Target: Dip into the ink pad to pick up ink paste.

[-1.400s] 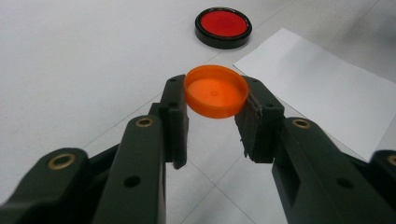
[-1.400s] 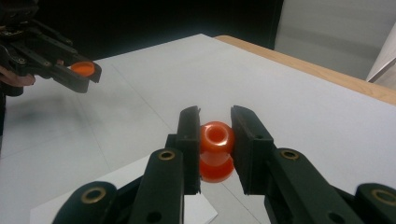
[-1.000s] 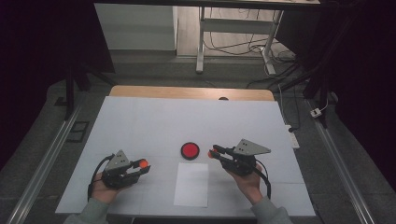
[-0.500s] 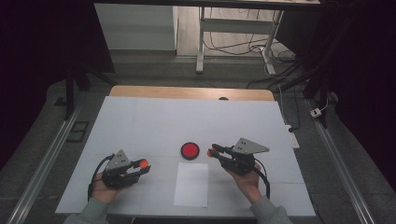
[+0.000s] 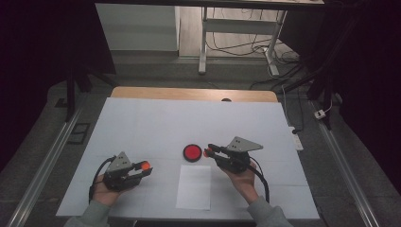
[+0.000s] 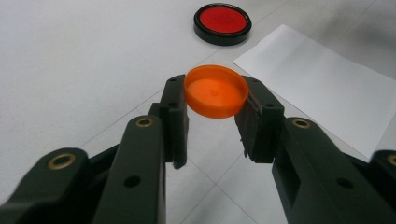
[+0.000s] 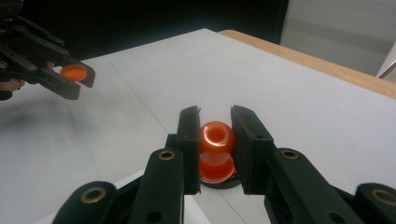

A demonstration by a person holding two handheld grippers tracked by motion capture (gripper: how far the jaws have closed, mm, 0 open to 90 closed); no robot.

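Observation:
My left gripper (image 6: 214, 89) is shut on a shallow orange cap (image 6: 215, 95), gripped by its rim above the white table. From above, the left gripper (image 5: 143, 167) is at the front left with the cap (image 5: 146, 165) at its tips. My right gripper (image 7: 216, 122) is shut on a small orange bottle-like piece (image 7: 217, 140) whose round opening faces the camera. From above, the right gripper (image 5: 208, 152) points left, its tips just right of a red disc with a black rim (image 5: 192, 152). The disc (image 6: 222, 22) lies flat on the table.
A white sheet of paper (image 5: 194, 187) lies at the front between my hands. A white mat (image 5: 189, 123) covers the table, with a wooden edge (image 5: 189, 93) at the back. Past the table are a dark floor, table legs and cables.
My right gripper has edged slightly left toward the red disc, still holding the orange piece. The left gripper and its cap have stayed put.

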